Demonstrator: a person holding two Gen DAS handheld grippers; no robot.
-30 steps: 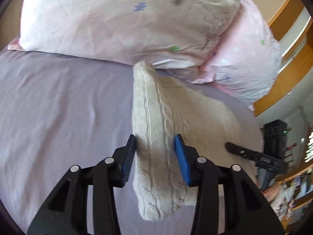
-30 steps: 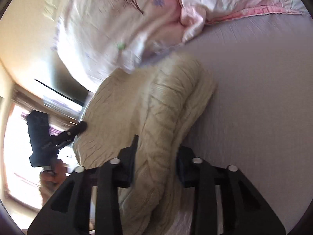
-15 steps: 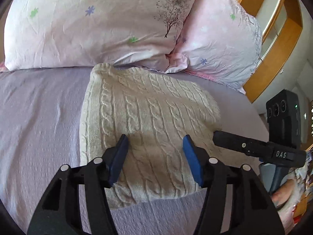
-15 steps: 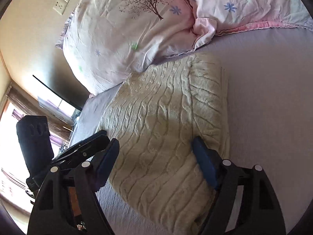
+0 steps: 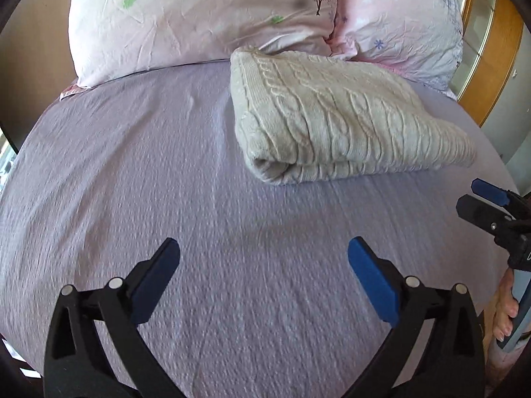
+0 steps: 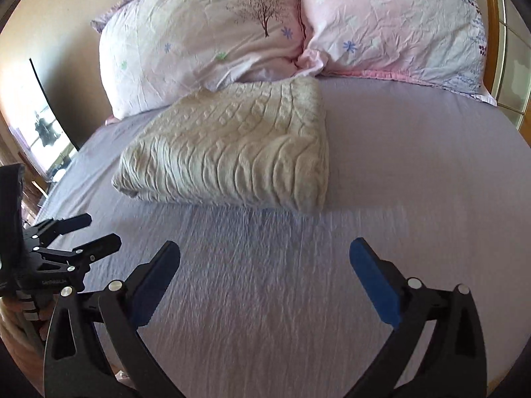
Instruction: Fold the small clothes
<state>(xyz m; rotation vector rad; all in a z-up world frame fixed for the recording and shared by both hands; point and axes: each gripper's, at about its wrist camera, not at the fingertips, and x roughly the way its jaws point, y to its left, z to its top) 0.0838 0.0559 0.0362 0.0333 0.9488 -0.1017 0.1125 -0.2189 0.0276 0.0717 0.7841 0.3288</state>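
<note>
A cream cable-knit sweater (image 5: 332, 122) lies folded in a thick rectangle on the lilac bed sheet (image 5: 166, 182), its far edge against the pillows. It also shows in the right wrist view (image 6: 232, 152). My left gripper (image 5: 264, 265) is open and empty, held back from the sweater above bare sheet. My right gripper (image 6: 265, 265) is open and empty too, also short of the sweater. The right gripper shows at the right edge of the left wrist view (image 5: 491, 205), and the left gripper at the left edge of the right wrist view (image 6: 76, 235).
Two pink-white floral pillows (image 6: 205, 36) (image 6: 398, 26) stand at the head of the bed behind the sweater. A wooden headboard (image 5: 491, 49) runs along the right. A wall and window (image 6: 43, 126) are at the left. The sheet spreads wide around the sweater.
Both grippers let go of the sweater, opened wide and pulled back from it. The sweater went from held up and draped to lying folded flat on the sheet.
</note>
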